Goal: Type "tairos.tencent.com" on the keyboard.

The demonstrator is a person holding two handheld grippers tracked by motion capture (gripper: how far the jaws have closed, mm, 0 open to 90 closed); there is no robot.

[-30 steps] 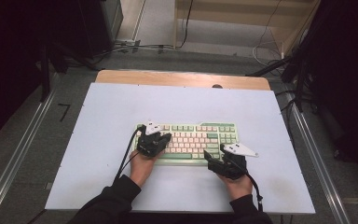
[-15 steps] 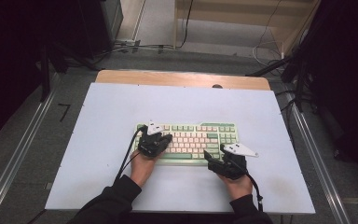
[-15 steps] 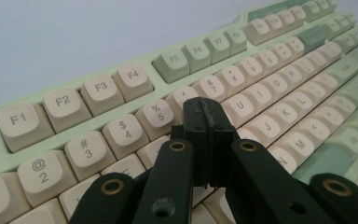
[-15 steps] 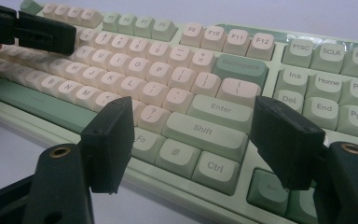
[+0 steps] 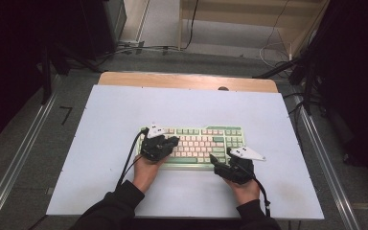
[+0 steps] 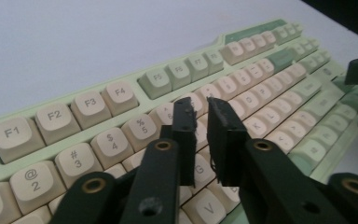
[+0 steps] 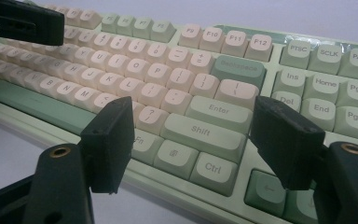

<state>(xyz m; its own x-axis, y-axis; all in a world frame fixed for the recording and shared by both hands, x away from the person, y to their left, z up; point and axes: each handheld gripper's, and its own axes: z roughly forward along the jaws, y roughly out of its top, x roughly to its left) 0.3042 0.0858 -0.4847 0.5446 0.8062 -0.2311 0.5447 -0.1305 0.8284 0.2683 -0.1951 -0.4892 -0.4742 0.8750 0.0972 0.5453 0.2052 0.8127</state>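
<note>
A pale green keyboard (image 5: 206, 135) with cream and pink keys lies on the white table top (image 5: 115, 115). My left gripper (image 5: 175, 140) hovers over the keyboard's left half; in the left gripper view its tips (image 6: 201, 119) stand just above the number and letter rows of the keyboard (image 6: 261, 70). Its jaws have just been opening and show a narrow gap with nothing between them. My right gripper (image 5: 216, 158) sits at the keyboard's near right corner. In the right gripper view it (image 7: 193, 135) is wide open over the Shift and Enter keys of the keyboard (image 7: 168, 70), holding nothing.
A wooden strip (image 5: 187, 80) borders the table's far edge. Metal rails (image 5: 19, 158) run along both sides on the floor. Cables (image 5: 139, 48) and a wooden frame (image 5: 249, 14) lie beyond the table. The left gripper's jaw (image 7: 23, 21) shows at the top left of the right gripper view.
</note>
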